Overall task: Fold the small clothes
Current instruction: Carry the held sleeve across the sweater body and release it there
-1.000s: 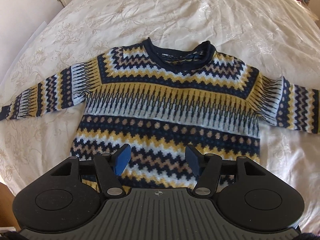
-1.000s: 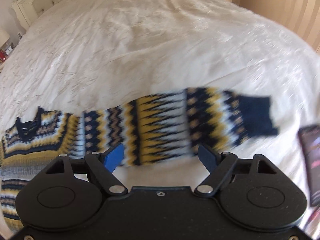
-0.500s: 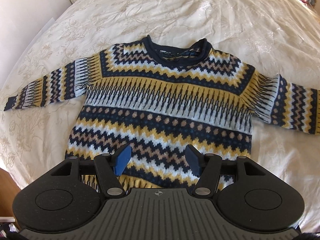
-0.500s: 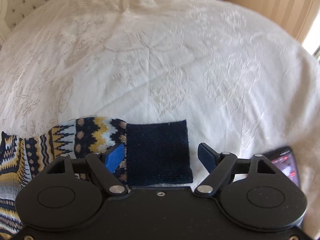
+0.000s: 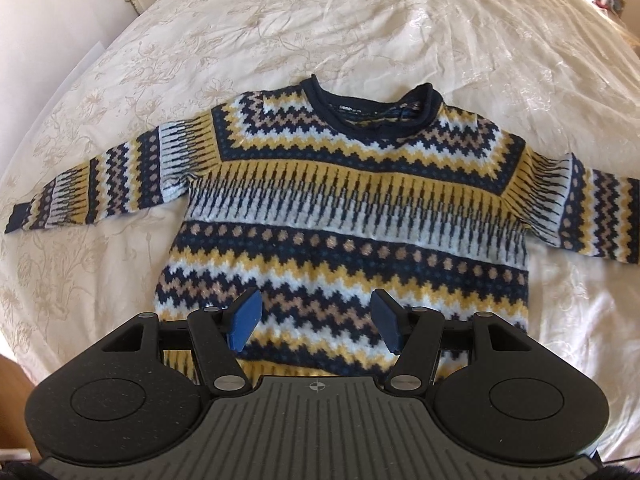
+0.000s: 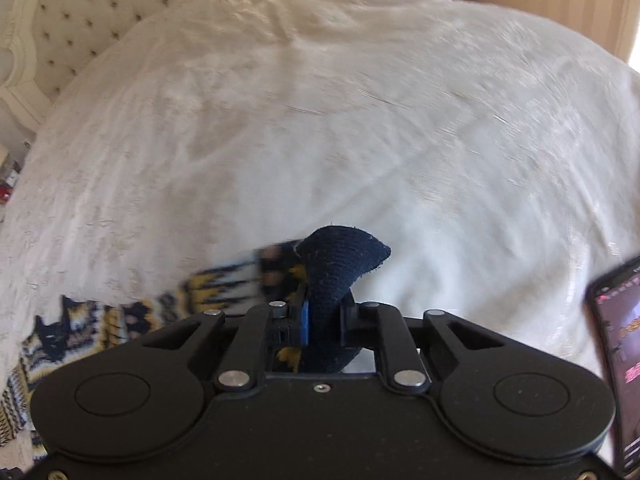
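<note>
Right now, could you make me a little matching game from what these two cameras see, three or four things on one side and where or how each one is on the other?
Things:
1. left gripper
2. right gripper
3. sweater
4. phone

States or places:
A. lying on the bedspread at the right edge of the right wrist view, screen lit
B. open, over the hem
C. spread flat, front up, neck away from the left wrist camera
D. shut on the navy sleeve cuff

Pairs: 1-B, 2-D, 3-C, 4-A
</note>
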{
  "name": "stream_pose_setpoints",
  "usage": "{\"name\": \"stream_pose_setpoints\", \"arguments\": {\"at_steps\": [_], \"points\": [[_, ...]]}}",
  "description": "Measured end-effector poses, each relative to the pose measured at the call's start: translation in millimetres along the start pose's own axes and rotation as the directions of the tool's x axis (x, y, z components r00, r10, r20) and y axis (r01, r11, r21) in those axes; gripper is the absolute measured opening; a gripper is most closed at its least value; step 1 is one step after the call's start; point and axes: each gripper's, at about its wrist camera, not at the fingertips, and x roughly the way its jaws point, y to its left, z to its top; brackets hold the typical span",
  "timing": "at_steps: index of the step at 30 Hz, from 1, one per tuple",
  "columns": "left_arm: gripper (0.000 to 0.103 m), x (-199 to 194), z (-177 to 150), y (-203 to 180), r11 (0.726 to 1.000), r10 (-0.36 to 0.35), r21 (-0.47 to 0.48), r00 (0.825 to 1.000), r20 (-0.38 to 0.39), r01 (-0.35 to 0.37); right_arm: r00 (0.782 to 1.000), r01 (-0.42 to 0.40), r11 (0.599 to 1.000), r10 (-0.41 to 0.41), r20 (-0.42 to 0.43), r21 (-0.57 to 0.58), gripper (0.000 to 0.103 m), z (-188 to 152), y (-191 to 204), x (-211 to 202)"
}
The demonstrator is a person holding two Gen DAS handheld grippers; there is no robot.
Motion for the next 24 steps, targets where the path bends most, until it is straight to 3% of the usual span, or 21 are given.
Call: {"name": "stream_pose_setpoints", "arguments": {"at_steps": [4,10,18,24], "points": [[0.059,10,7,28,0.999,-0.037,0.024,0.999,0.005,0.037,0.997,-0.068,0.997,0.069,0.045,-0.038,0.021,-6,66,-20],[0.059,20,20,82,0.997,-0.051,0.061,0.998,0.039,0.048,0.981,-0.184,0.977,0.189,0.035,-0.109,0.021,-22,170,-29],[0.058,43,38,152,0.994,-0.065,0.092,0.996,0.055,0.06,0.939,-0.342,0.921,0.339,-0.048,-0.189,0.021,-65,305,0],[0.058,67,48,184,0.991,-0.08,0.114,0.996,0.038,0.076,0.912,-0.409,0.885,0.384,-0.145,-0.225,0.021,-110,378,36]]}}
